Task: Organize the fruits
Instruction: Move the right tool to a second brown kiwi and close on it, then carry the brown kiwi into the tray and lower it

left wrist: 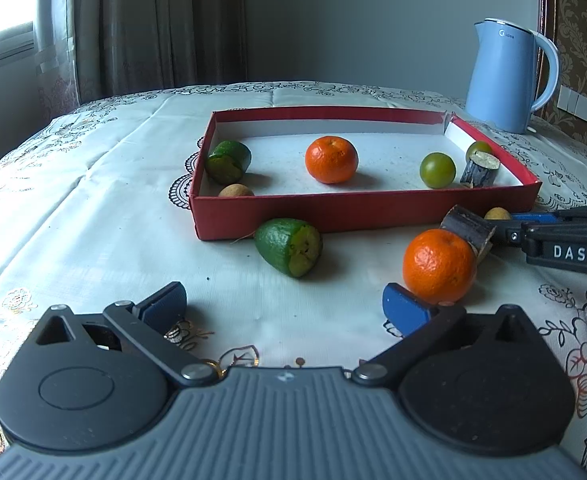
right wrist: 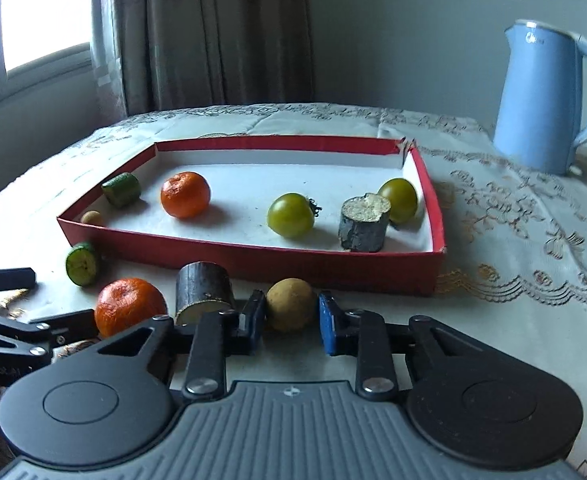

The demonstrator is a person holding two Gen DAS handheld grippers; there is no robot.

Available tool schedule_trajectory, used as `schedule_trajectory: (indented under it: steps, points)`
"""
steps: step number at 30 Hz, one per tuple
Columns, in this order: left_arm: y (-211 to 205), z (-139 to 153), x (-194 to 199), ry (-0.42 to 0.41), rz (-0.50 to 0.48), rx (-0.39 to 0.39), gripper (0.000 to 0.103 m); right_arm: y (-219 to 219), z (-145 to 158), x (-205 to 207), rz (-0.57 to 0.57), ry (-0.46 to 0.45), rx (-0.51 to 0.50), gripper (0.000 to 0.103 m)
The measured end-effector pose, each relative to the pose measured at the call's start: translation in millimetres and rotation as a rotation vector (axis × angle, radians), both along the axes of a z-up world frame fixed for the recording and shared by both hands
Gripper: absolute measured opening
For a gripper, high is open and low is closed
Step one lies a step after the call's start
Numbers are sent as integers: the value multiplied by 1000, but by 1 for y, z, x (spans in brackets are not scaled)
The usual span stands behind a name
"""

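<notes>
My right gripper (right wrist: 289,320) is shut on a small tan longan (right wrist: 290,310) that sits on the cloth just before the red box (right wrist: 253,258); its blue pads press both sides. Left of it lie a dark sugarcane piece (right wrist: 203,288), an orange (right wrist: 129,306) and a cut green fruit (right wrist: 82,265). In the left wrist view my left gripper (left wrist: 285,304) stands open over bare cloth. The orange (left wrist: 439,266) lies just beyond its right finger, and the cut green fruit (left wrist: 289,246) lies ahead. The right gripper (left wrist: 505,224) reaches in from the right.
Inside the red box (left wrist: 333,212) are an orange (left wrist: 331,159), a green fruit piece (left wrist: 228,161), a longan (left wrist: 235,191), two green tomatoes (left wrist: 437,170), and a sugarcane piece (left wrist: 480,170). A blue kettle (left wrist: 505,76) stands at the back right. A curtain and window are behind.
</notes>
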State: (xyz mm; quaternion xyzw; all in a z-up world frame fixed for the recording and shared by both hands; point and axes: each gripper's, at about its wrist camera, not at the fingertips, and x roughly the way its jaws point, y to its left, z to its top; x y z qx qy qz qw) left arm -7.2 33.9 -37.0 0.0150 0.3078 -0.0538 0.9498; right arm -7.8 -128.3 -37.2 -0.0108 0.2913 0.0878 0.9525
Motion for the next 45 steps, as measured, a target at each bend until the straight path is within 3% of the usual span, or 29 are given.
schedule_trajectory:
  steps: [10,26,45]
  points:
    - [0,0,0,0,0,0,103,-16,9,-6,-92,-78,37,28]
    - [0,0,0,0,0,0,103,-17,19,-6,-99,-120,31,28]
    - [0,-1,0,1,0,1,103,-5,25,29,-62,-87,-1,28]
